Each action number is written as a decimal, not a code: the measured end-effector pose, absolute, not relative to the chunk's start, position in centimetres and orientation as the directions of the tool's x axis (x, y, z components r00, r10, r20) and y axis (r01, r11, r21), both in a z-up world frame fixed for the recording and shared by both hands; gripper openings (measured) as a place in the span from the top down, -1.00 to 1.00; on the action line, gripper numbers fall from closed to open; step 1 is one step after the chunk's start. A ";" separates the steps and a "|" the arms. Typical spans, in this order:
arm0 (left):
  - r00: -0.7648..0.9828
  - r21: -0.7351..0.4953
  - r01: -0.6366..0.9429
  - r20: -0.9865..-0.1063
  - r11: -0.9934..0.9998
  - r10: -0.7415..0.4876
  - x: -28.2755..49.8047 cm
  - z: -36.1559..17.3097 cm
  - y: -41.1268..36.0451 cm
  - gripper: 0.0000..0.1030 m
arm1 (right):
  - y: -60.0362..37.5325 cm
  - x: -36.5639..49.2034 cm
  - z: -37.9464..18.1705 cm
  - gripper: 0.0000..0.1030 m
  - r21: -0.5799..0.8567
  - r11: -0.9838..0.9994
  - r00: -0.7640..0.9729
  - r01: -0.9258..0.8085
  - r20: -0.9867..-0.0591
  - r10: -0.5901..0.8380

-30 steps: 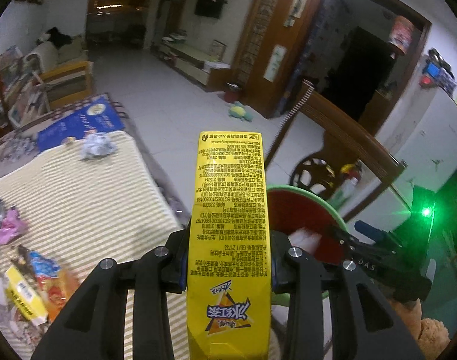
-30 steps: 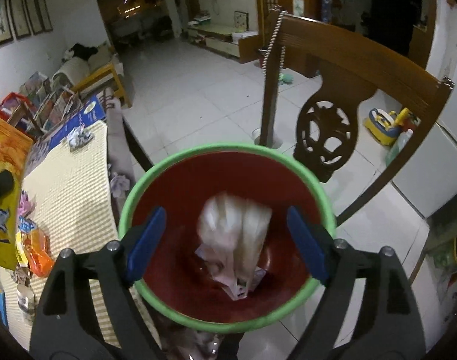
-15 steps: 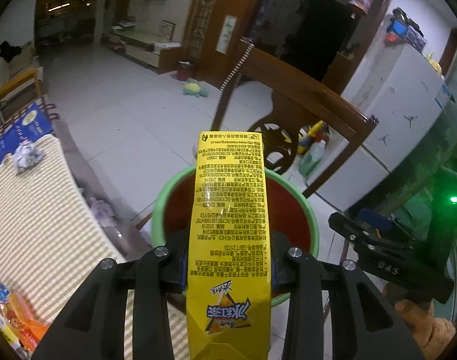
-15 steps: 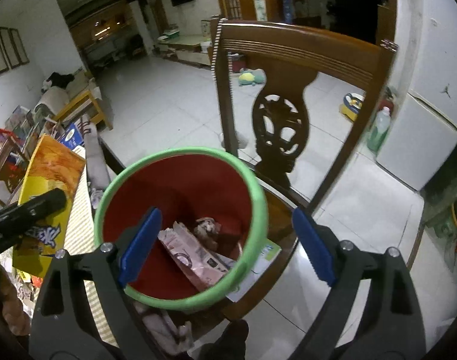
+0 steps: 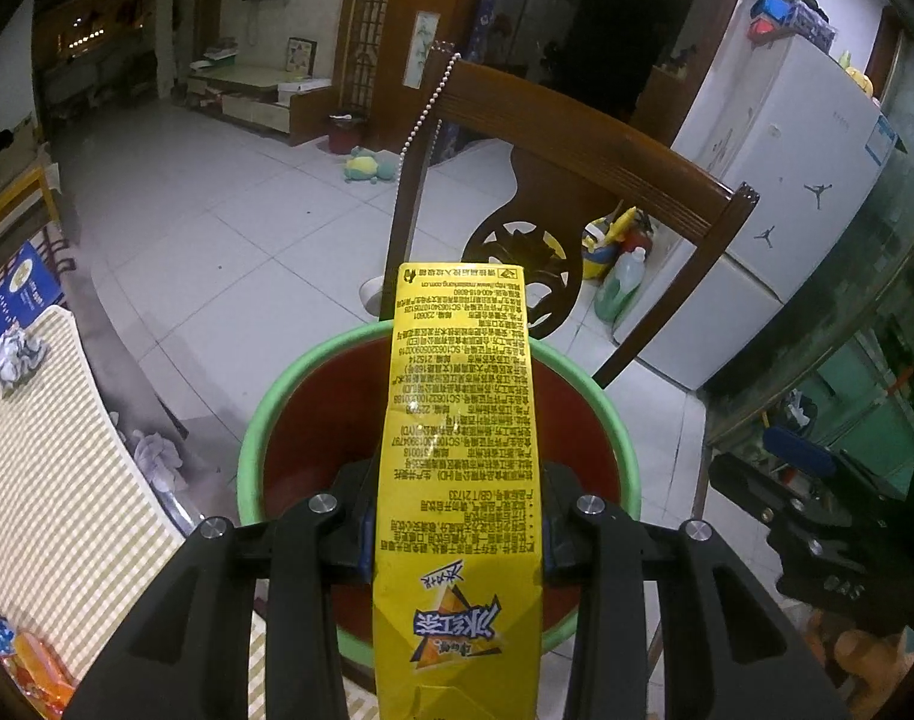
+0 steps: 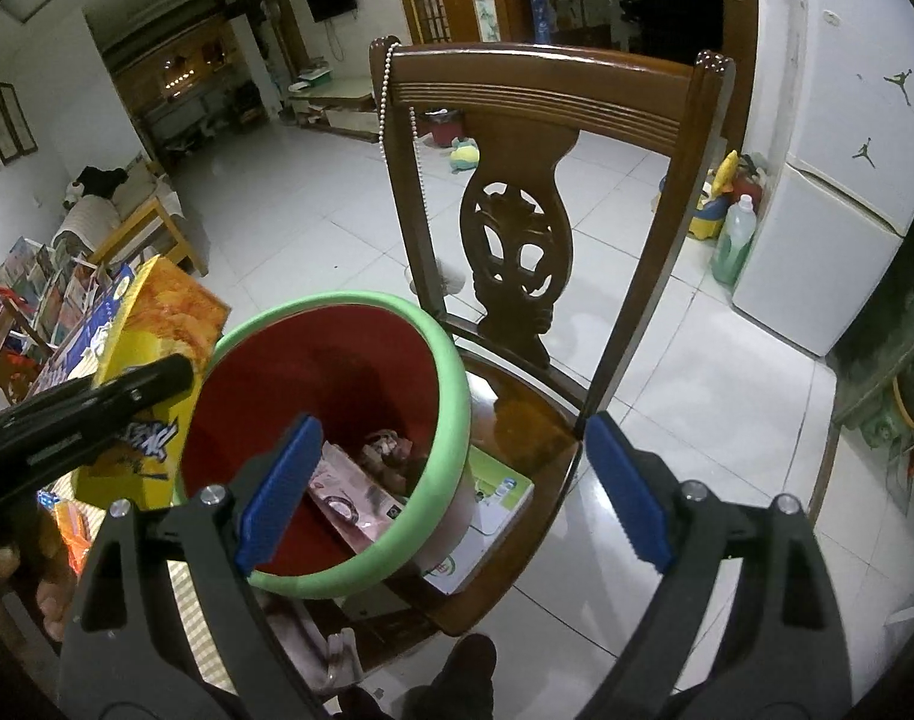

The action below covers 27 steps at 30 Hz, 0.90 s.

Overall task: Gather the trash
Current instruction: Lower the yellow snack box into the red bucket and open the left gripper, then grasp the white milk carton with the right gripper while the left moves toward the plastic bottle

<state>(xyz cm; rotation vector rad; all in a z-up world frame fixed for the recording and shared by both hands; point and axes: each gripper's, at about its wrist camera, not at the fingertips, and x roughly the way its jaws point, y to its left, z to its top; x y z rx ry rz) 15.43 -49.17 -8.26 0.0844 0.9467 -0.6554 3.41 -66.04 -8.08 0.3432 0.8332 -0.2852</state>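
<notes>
My left gripper (image 5: pixel 457 531) is shut on a tall yellow snack box (image 5: pixel 460 456) and holds it over the red bin with a green rim (image 5: pixel 258 438). In the right wrist view the box (image 6: pixel 150 354) and the left gripper's black finger (image 6: pixel 96 402) sit at the bin's (image 6: pixel 450 372) left rim. The bin stands on a wooden chair seat and holds a pink wrapper (image 6: pixel 348 486) and other scraps. My right gripper (image 6: pixel 450 480) is open and empty, its blue pads (image 6: pixel 279 480) wide apart just over the bin's near right side.
The wooden chair (image 6: pixel 541 192) with a carved back stands behind the bin. A table with a checked cloth (image 5: pixel 48 480) lies at left, carrying a crumpled tissue (image 5: pixel 15 354) and snack wrappers (image 5: pixel 30 666). A white fridge (image 5: pixel 787 180) stands at right.
My left gripper has carried the yellow box rightward from above the table to above the bin. My right gripper has drawn back to the right; the pink wrapper it let go lies in the bin.
</notes>
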 end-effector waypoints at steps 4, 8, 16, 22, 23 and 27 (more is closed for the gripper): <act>0.410 -0.205 0.559 -0.774 0.804 -0.483 15.6 -8.4 -50.0 0.33 | -66.1 3.2 -8.0 -0.70 0.184 0.909 0.642 0.373 -0.759 -0.109; 0.412 -0.181 0.567 -0.782 0.803 -0.467 15.8 -9.1 -50.6 0.33 | -66.0 3.1 -8.0 -0.70 0.181 0.909 0.640 0.376 -0.760 -0.113; 0.404 -0.187 0.545 -0.796 0.818 -0.451 15.8 -9.9 -49.7 -0.03 | -66.2 2.2 -7.6 -0.70 0.180 0.904 0.641 0.389 -0.757 -0.124; 0.446 -0.201 0.510 -0.769 0.836 -0.457 14.5 -8.1 -46.0 -0.03 | -64.4 2.8 -7.4 -0.71 0.188 0.919 0.654 0.347 -0.751 -0.093; 0.455 -0.206 0.497 -0.766 0.843 -0.455 14.0 -7.8 -44.8 -0.03 | -64.0 3.0 -7.3 -0.71 0.189 0.922 0.656 0.337 -0.749 -0.086; 0.493 -0.211 0.439 -0.756 0.873 -0.430 13.1 -7.1 -40.4 -0.04 | -60.8 4.4 -7.0 -0.71 0.189 0.945 0.665 0.266 -0.745 -0.038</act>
